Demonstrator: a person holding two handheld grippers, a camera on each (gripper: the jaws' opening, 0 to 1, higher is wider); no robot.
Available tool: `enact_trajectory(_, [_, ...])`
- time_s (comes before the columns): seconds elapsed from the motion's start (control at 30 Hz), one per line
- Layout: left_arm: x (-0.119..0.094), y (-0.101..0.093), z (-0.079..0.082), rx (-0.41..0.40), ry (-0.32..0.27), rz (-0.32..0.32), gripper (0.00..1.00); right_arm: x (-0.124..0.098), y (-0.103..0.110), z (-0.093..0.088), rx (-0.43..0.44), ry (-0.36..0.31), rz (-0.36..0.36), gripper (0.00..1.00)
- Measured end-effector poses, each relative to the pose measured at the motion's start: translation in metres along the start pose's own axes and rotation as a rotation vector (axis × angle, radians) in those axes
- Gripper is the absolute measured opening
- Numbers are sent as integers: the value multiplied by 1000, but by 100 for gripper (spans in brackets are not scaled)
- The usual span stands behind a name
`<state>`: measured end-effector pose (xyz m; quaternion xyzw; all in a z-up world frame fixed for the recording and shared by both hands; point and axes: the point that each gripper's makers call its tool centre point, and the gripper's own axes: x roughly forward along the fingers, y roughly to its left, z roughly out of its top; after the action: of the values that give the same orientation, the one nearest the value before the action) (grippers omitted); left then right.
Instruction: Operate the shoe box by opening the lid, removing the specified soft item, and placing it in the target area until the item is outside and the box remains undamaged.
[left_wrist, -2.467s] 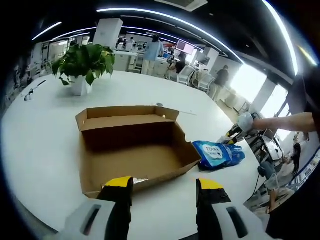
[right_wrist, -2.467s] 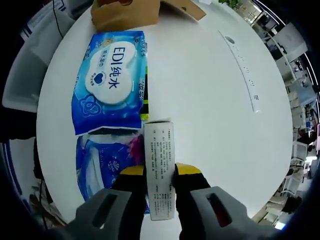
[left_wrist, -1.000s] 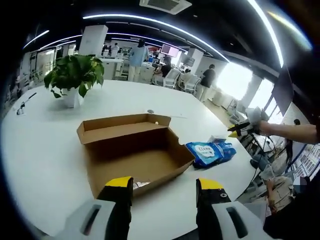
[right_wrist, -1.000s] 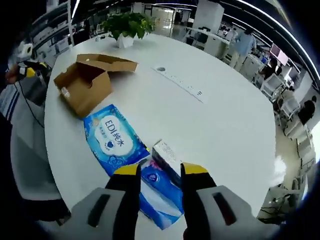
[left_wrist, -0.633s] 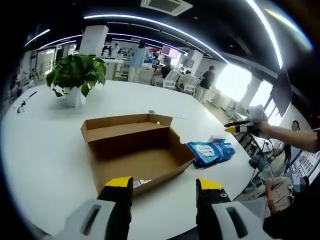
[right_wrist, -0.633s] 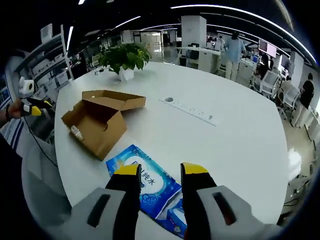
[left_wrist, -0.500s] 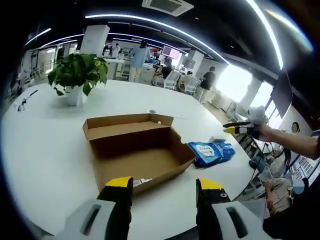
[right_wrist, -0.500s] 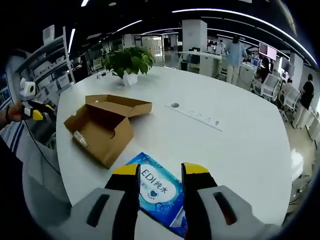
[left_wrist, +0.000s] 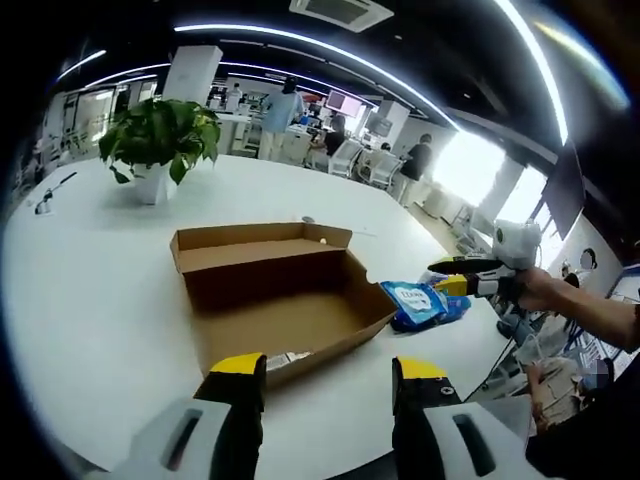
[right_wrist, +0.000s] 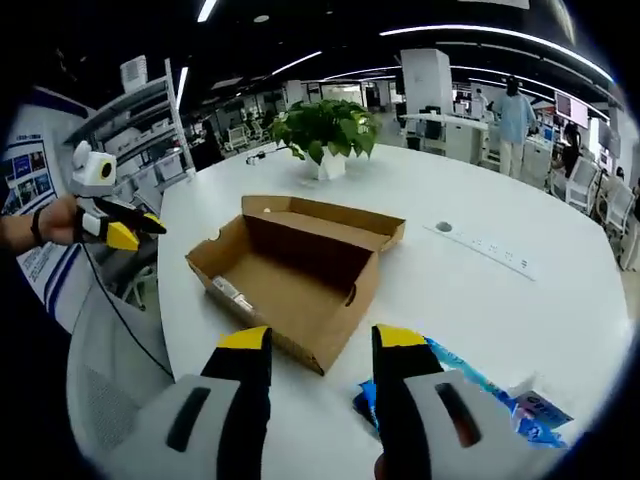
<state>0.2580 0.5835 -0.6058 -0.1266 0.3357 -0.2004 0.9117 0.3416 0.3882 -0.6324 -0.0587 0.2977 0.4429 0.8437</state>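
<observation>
Left gripper (left_wrist: 325, 372) jaws apart, holding nothing, just short of the near wall of the open shoe box (left_wrist: 285, 300). Right gripper (right_wrist: 312, 345) jaws likewise apart and empty. Shoe box rests on the white table (left_wrist: 90, 290), lid folded back. The blue soft pack (left_wrist: 418, 303) lies on the table outside the box, just beside its corner, near the right gripper. Potted plant (left_wrist: 158, 140) stands beyond the box

We cannot read the print on the blue wipes pack (left_wrist: 418, 303). In the right gripper view our claw (right_wrist: 315, 350) covers part of the pack; the small item inside the shoe box (right_wrist: 300, 280) stays unidentifiable.
</observation>
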Motion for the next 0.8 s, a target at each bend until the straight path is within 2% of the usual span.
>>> enact_trajectory(0.03, [1, 1, 2, 0, -2, -2, 51, 6, 10, 2, 28, -22, 14, 37])
enact_trajectory(0.07, [2, 1, 2, -2, -2, -4, 51, 12, 10, 1, 40, -33, 26, 37])
enact_trajectory(0.2, [4, 6, 0, 0, 6, -9, 51, 27, 35, -4, 52, -31, 49, 37])
enact_trajectory(0.47, [8, 19, -1, -1, 18, -5, 51, 38, 71, -18, 80, -34, 81, 36])
enact_trajectory(0.6, [13, 23, 4, 21, 32, -11, 51, 36, 81, -23, 75, -24, 81, 36])
enact_trajectory(0.8, [23, 35, 16, 72, 56, -14, 51, 30, 87, -21, 88, -41, 68, 36])
